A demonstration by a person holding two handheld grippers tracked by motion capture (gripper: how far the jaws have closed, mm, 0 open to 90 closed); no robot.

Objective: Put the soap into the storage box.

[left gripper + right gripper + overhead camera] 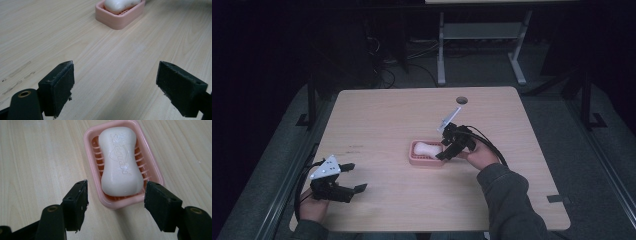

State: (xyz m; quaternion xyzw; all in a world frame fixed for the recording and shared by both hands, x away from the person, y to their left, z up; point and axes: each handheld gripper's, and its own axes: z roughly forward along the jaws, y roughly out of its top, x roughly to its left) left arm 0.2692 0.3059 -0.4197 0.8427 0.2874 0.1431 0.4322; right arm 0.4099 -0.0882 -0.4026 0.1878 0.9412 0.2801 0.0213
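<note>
In the high view, the left claw is seen at the lower left of the frame, held by a hand near the bottom edge of the bench. Its 2 jaws are spread wide and nothing is gripped; in the left gripper view bare wood grain is seen between them, with the claw low in the frame and a few dark scuff marks on the bench at the left edge.

A pink soap dish is placed near the centre of the high view, well apart from the left claw. A white bar of soap lies inside it. In the left gripper view the dish is found at the top centre, cut off by the frame edge.

Just right of the dish in the high view, the right claw is held at the dish's near end. In the right gripper view the claw is open, its jaws standing either side of the dish's lower end without closing on it; whether they touch the rim cannot be told. The soap, embossed with lettering, is seen lengthwise in the ribbed tray, at the upper centre of that frame.

A round hole is cut in the bench toward the upper right.
</note>
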